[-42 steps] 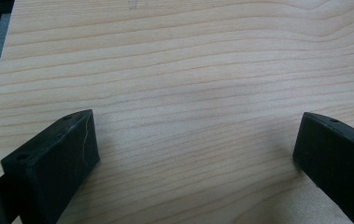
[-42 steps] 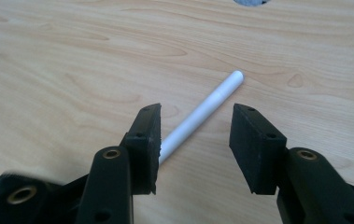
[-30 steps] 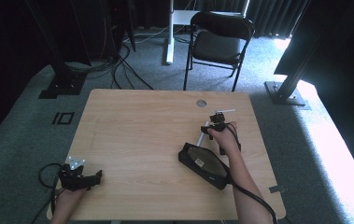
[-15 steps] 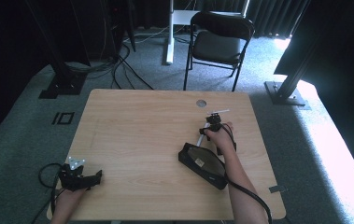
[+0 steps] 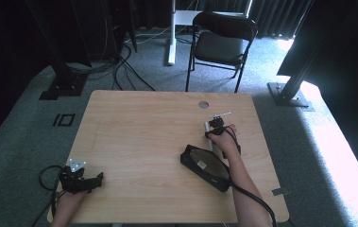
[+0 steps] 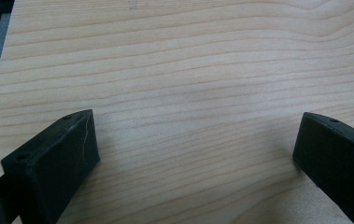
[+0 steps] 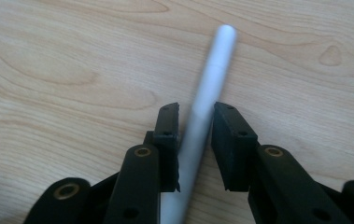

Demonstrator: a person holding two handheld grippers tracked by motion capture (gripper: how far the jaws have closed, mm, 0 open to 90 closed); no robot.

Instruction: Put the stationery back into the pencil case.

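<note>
A: What differs from a second ago?

B: The right tongs (image 7: 195, 140) have just been closing; now both pads squeeze the grey pen (image 7: 207, 98). The hand has hardly shifted.

A: And the left tongs (image 6: 193, 149)?

B: Spread wide apart over bare wood at the surface's (image 5: 143, 137) near left corner.

A: How does the pen lie?

B: Flat, near the right edge, beside the black pouch (image 5: 205, 166). Its long axis runs away from the tongs, toward the far edge.

Lower end of the silver pen (image 7: 202, 112) hidden beneath the right tongs (image 7: 195, 144), cut by the frame's bottom edge.
</note>
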